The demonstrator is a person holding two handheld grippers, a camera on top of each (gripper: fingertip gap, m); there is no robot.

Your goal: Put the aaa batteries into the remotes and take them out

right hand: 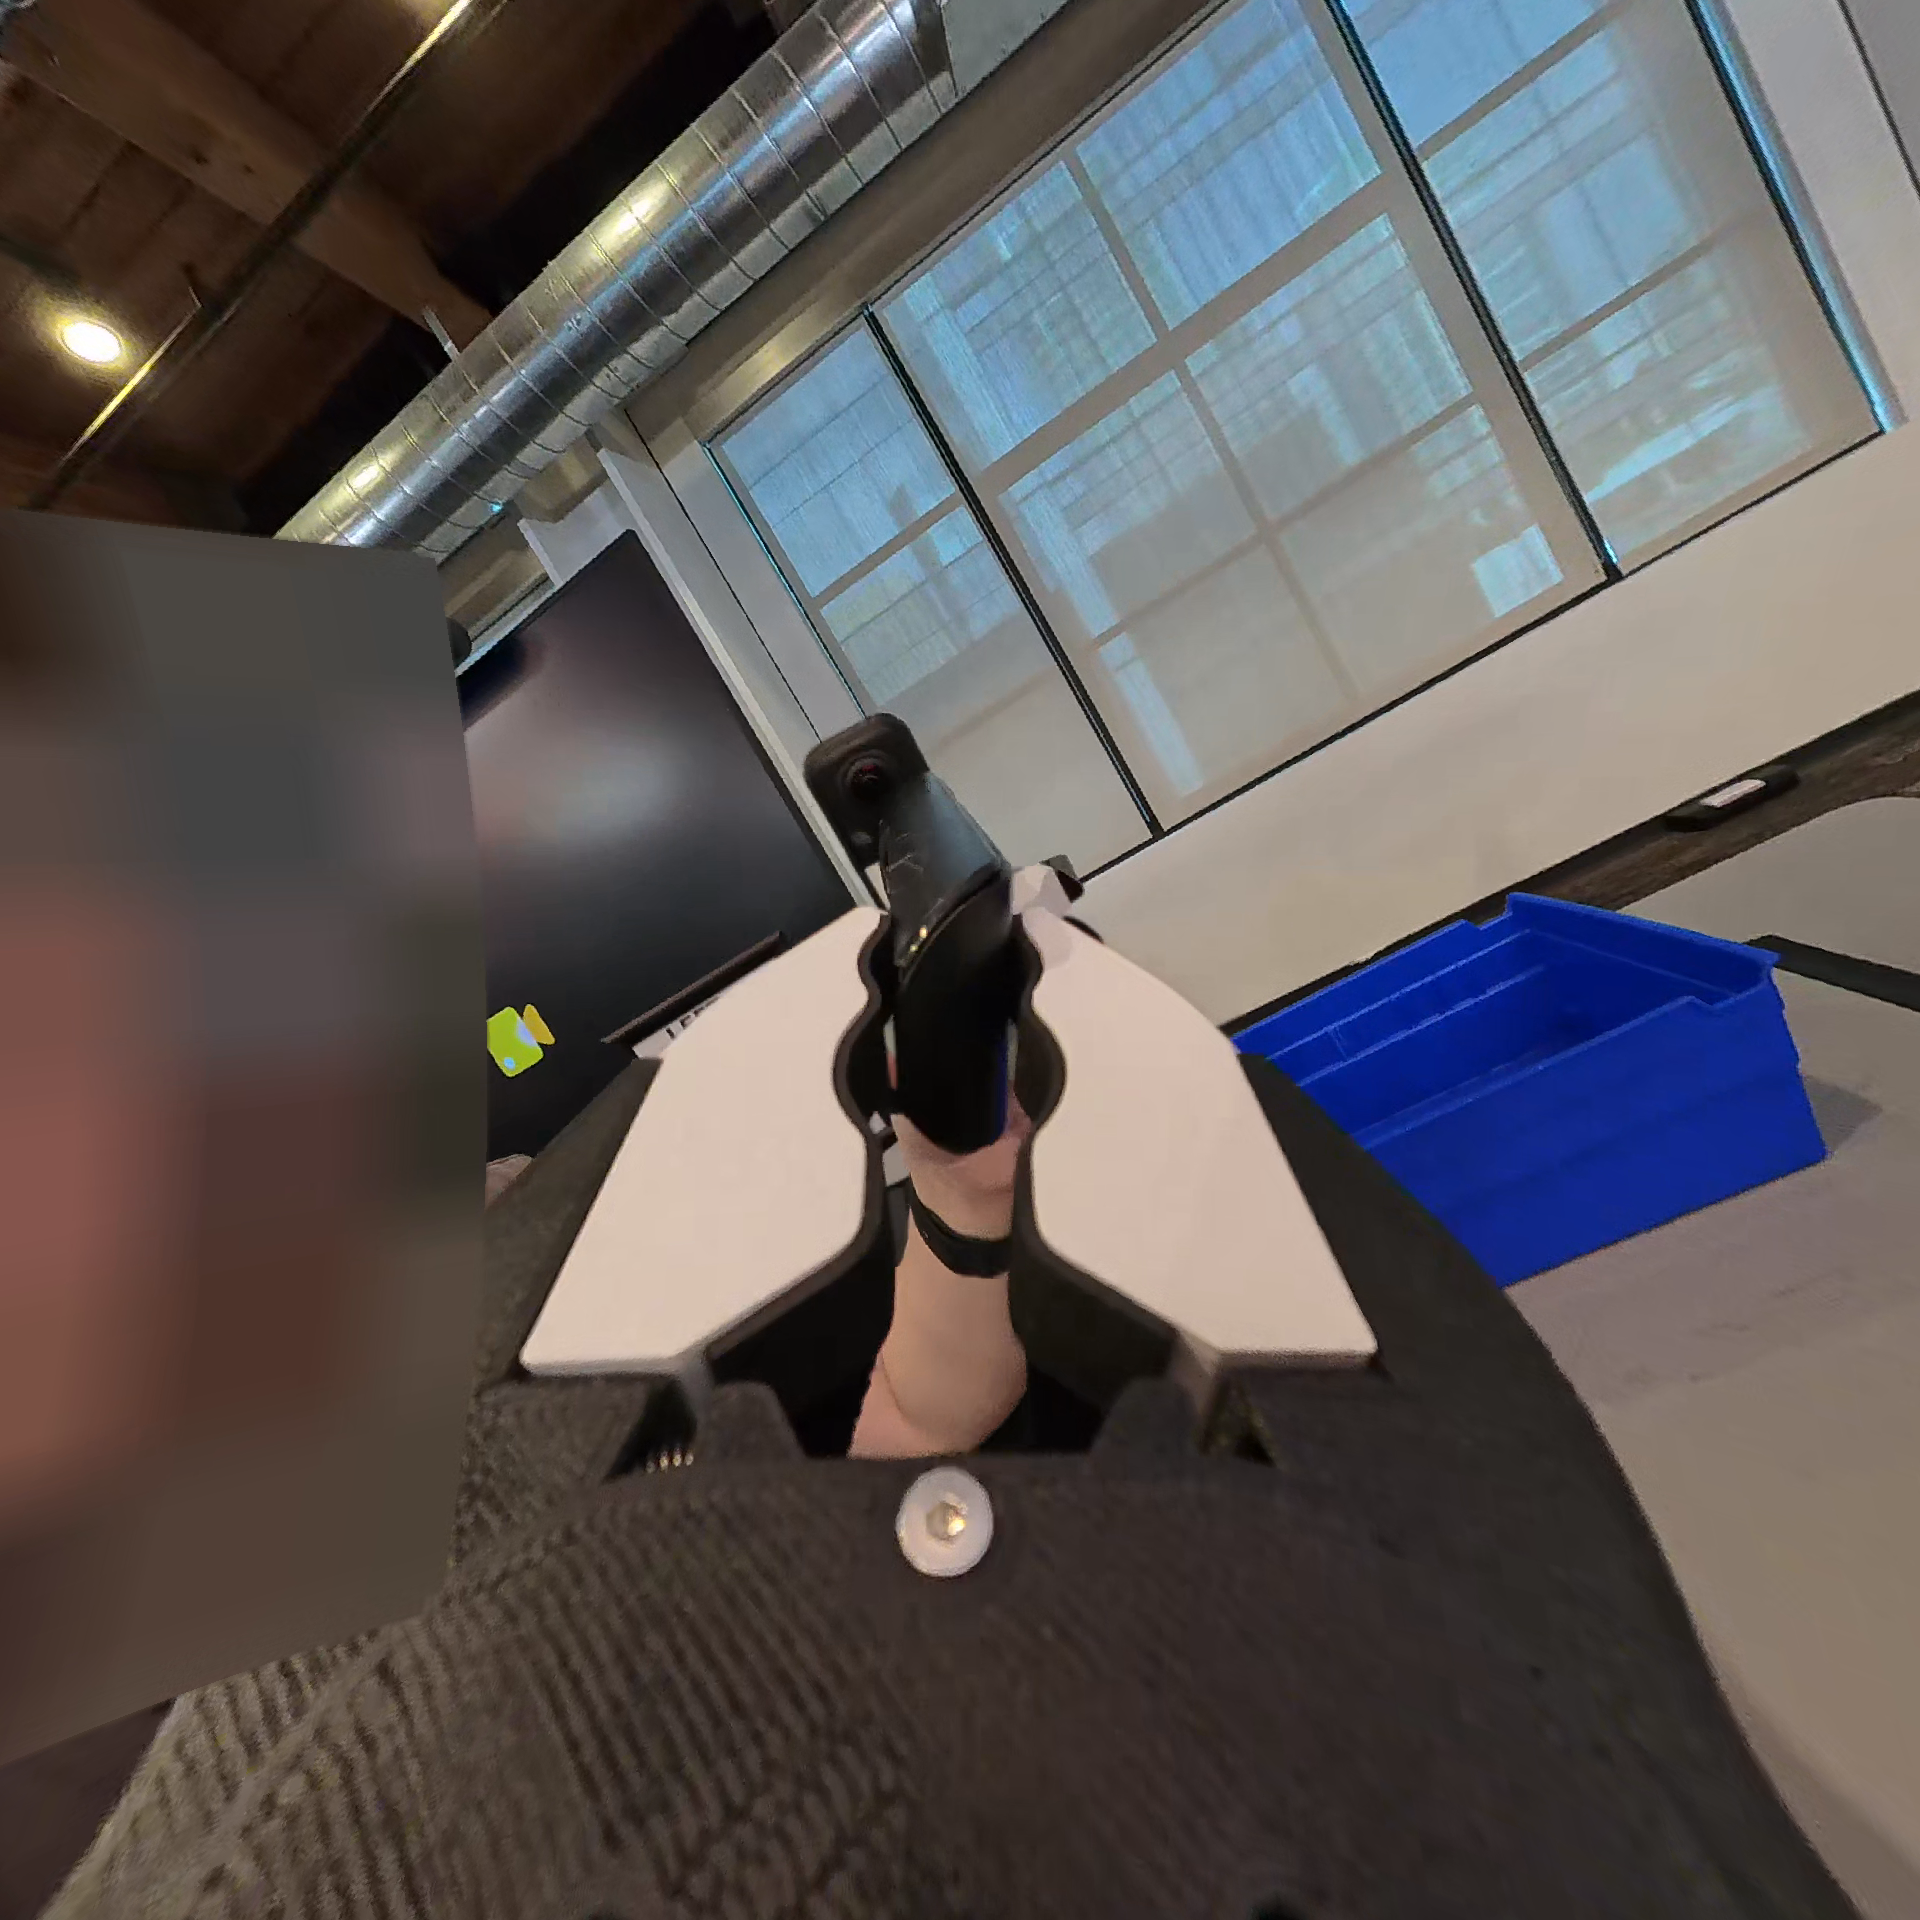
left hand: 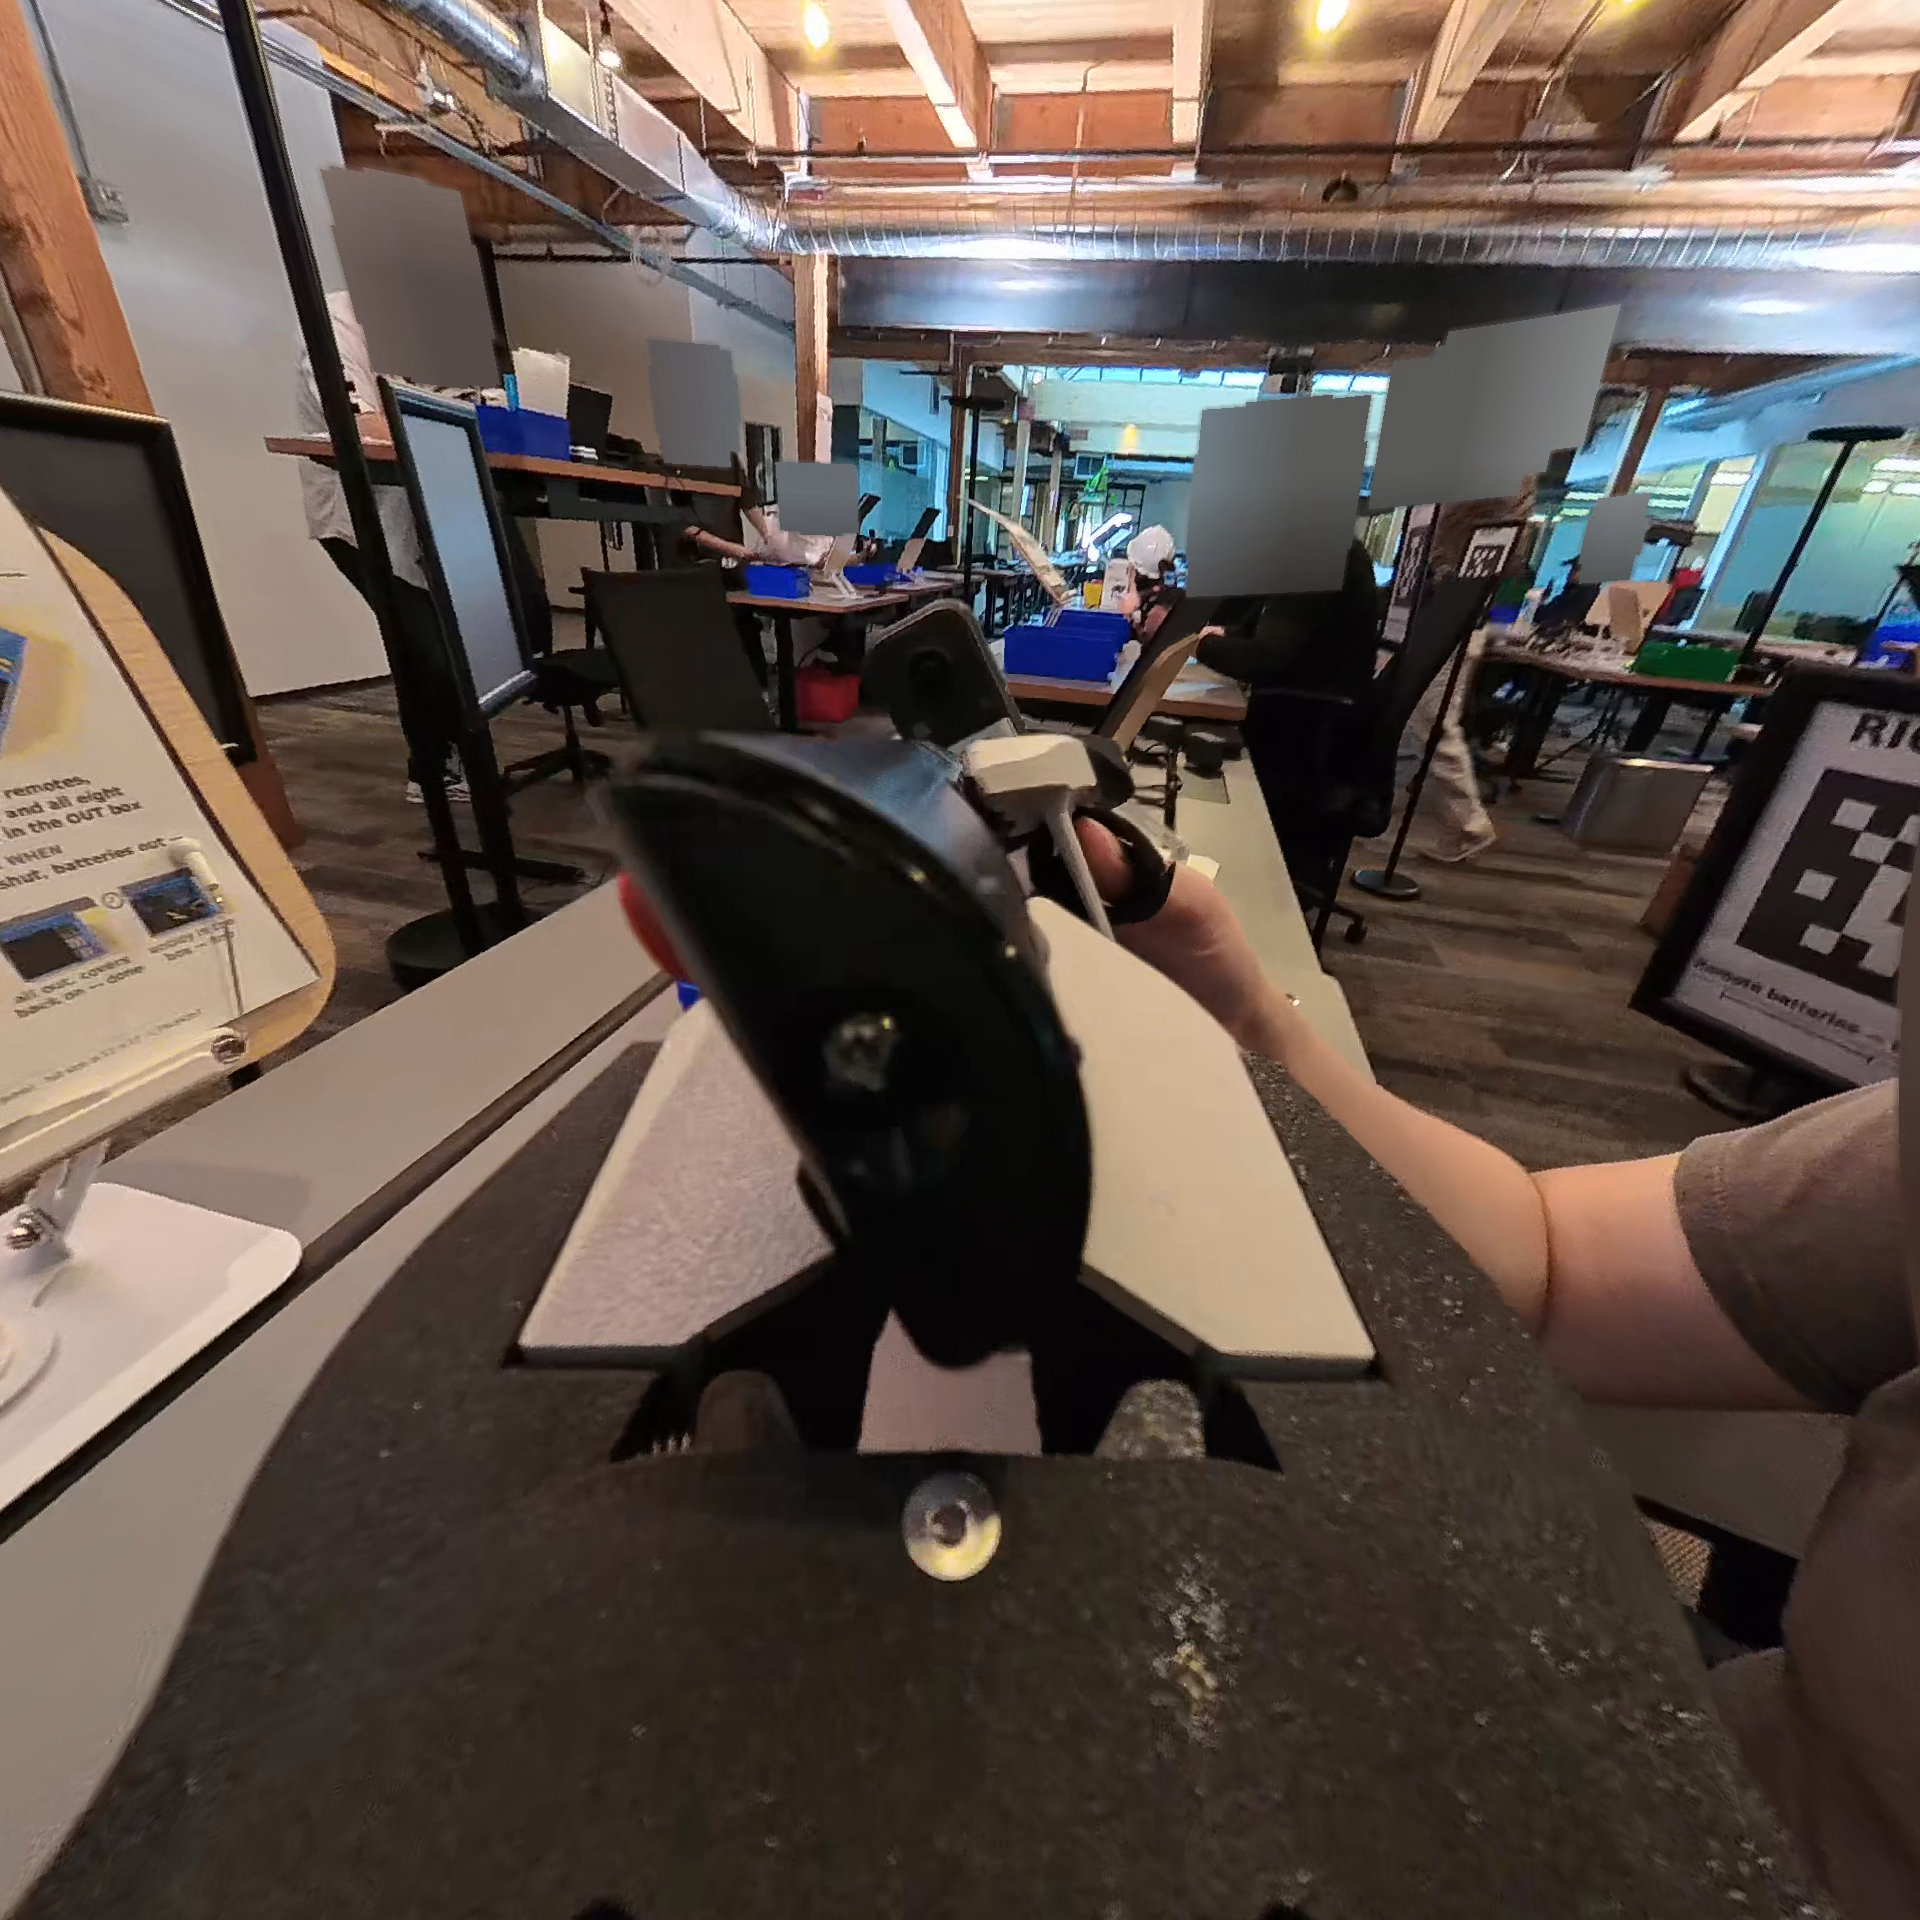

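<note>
left wrist view: left claw (left hand: 940, 1195) is pointing level over the grey worktop (left hand: 312, 1164), spread, w/ the right claw's body crossing btwn its fingers. right wrist view: right claw (right hand: 945, 1174) is tilting up, spread, holding nothing; blue bin (right hand: 1558, 1070) is sitting right of it. remotes/batteries aren't showing, so direction can't be told.

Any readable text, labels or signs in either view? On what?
I don't quote writing. These things carry it:
Card on a stand, left: printed instructions with photos.
Framed sign, right: heading, checker marker, caption.
White sign, right wrist view: mostly hidden, unreadable.
</note>
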